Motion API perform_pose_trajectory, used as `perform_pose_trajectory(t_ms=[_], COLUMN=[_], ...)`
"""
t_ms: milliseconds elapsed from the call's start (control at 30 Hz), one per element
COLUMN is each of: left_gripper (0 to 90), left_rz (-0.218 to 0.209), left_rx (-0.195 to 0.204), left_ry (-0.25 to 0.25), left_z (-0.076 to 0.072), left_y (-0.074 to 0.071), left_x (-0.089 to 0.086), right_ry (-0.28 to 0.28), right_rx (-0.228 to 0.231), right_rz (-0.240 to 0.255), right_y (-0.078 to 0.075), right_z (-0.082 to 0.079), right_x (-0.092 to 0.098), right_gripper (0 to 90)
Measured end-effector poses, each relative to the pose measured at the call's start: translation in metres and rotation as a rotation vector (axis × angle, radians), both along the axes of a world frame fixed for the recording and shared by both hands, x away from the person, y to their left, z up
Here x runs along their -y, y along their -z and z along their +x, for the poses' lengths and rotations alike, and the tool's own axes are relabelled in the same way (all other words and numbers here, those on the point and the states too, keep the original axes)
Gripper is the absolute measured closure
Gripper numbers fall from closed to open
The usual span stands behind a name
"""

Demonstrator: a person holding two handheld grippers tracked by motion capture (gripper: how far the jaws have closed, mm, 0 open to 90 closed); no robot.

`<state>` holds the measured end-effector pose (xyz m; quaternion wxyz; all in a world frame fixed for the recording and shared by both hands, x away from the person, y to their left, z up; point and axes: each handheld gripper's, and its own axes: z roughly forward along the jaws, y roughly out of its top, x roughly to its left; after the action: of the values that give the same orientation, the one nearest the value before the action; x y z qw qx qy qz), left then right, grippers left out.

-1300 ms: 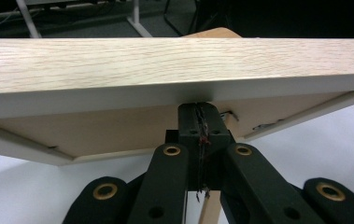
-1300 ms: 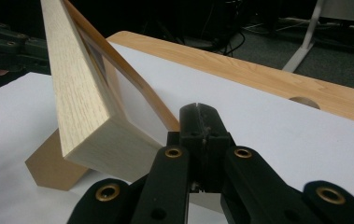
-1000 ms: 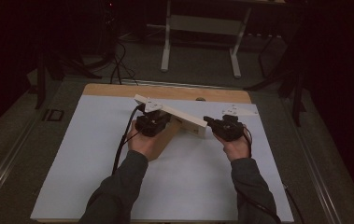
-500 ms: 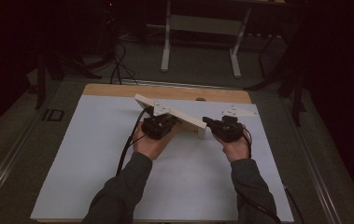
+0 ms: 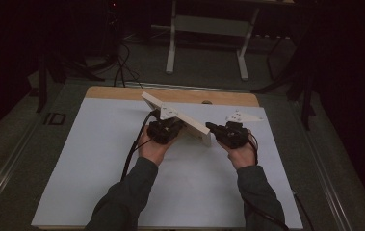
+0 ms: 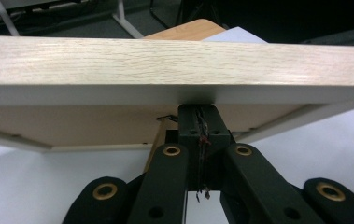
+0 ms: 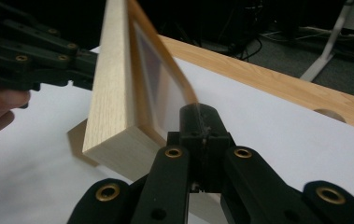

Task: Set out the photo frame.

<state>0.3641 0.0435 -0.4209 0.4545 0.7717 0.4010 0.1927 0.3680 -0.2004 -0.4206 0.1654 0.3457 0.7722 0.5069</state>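
Both your jaw sets closed. L gripper [image 6: 198,126] tips touch frame's [image 5: 177,118] underside edge; R gripper [image 7: 198,123] tips at its near-right corner. Wooden frame tilted on edge above white sheet [image 5: 98,159], table centre, w/ your hands either side.

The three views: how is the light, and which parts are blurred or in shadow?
High view: dim, dark surroundings, only the white table sheet lit. Left gripper view: the wooden frame is sharp and evenly lit, shaded underneath. Right gripper view: the frame's thin edge above the right claw is smeared; a soft shadow lies beneath the frame.
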Motion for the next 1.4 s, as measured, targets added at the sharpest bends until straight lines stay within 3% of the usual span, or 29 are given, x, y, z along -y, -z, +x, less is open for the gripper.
perform_pose_trajectory(t_ms=[767,1400], left_gripper=[90.0,90.0], left_rz=[0.03,0.033], left_rx=[-0.004,-0.013], left_ry=[0.039,0.067], left_z=[0.001,0.004], left_y=[-0.001,-0.001], left_x=[-0.001,-0.003], right_ry=[-0.133,-0.202], right_rx=[0.017,0.033], right_rz=[-0.039,-0.051], right_y=[-0.006,-0.011], right_z=[-0.014,-0.023], right_x=[-0.019,-0.032], right_gripper=[90.0,90.0])
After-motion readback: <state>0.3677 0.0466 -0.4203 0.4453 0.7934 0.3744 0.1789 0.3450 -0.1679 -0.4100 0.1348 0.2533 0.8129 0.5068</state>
